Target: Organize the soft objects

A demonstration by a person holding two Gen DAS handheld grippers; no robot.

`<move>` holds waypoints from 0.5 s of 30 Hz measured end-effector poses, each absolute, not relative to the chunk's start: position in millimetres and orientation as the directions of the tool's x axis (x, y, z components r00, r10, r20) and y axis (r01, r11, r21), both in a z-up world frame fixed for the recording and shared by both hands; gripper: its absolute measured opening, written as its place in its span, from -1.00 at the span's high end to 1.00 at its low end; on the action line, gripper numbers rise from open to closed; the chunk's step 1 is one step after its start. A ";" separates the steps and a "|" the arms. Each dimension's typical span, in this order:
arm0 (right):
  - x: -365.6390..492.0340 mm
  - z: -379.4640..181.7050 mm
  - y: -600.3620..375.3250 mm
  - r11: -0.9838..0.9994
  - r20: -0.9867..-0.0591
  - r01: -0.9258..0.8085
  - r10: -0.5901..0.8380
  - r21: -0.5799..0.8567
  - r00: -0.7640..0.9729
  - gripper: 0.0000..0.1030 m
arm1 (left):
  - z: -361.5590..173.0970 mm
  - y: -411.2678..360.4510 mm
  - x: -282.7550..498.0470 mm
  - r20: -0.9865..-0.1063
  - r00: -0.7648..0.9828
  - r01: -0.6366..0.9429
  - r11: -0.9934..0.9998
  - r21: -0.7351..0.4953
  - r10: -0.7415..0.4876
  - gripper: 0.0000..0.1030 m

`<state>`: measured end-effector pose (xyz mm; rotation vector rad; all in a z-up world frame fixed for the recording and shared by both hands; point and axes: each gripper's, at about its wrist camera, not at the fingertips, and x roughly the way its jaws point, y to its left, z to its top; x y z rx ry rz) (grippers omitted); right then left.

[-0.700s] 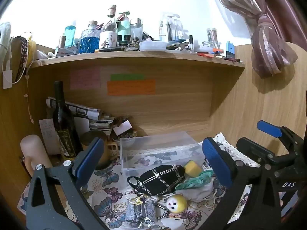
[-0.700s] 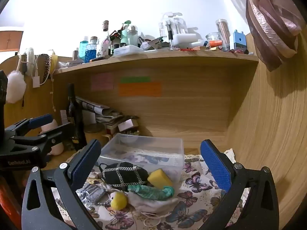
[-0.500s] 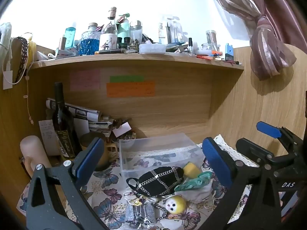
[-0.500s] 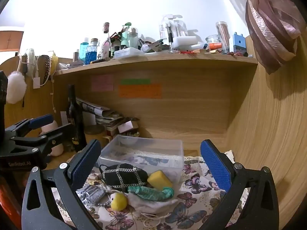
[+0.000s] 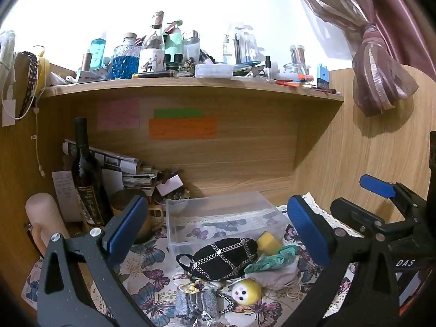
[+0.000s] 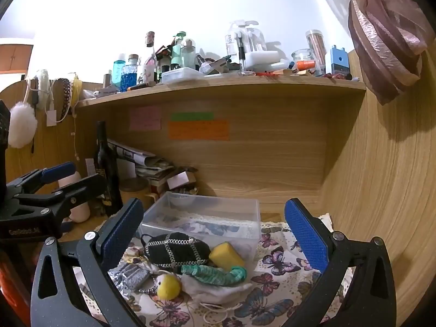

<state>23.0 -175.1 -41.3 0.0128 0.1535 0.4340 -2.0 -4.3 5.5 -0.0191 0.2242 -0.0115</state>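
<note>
A pile of soft things lies on the butterfly cloth (image 5: 152, 278) in front of a clear plastic box (image 5: 218, 212): a black mask with chains (image 5: 220, 256), a yellow sponge (image 5: 268, 242), a green scrunchie (image 5: 271, 261) on a white cloth (image 5: 275, 276), a yellow ball toy (image 5: 246, 291) and a silver glitter piece (image 5: 194, 303). My left gripper (image 5: 216, 231) is open above the pile. My right gripper (image 6: 214, 234) is open above it from the right. The mask (image 6: 174, 249), sponge (image 6: 224, 254), scrunchie (image 6: 215, 273), ball toy (image 6: 167, 287) and box (image 6: 204, 218) show in the right wrist view.
A dark wine bottle (image 5: 87, 179), a brown mug (image 5: 136, 218), a pink cylinder (image 5: 46, 223) and stacked papers (image 5: 117, 163) stand at the back left. A wooden wall (image 6: 381, 190) closes the right. The shelf (image 5: 190, 87) above carries several bottles.
Both grippers have risen or tilted slightly, so the scene sits a little lower in view. Nothing on the cloth has moved.
</note>
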 end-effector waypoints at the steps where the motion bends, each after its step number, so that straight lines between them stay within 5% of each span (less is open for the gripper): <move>1: 22.4 -40.9 -175.8 0.907 -0.145 -0.418 0.420 0.045 0.896 -1.00 | 5.7 -4.6 -1.8 -0.222 0.975 0.009 1.000 -0.020 -0.013 -1.00; 15: 23.3 -40.4 -174.3 0.907 -0.145 -0.419 0.421 0.044 0.895 -1.00 | 7.3 -5.9 -1.9 -0.216 0.976 0.013 1.000 -0.020 -0.017 -1.00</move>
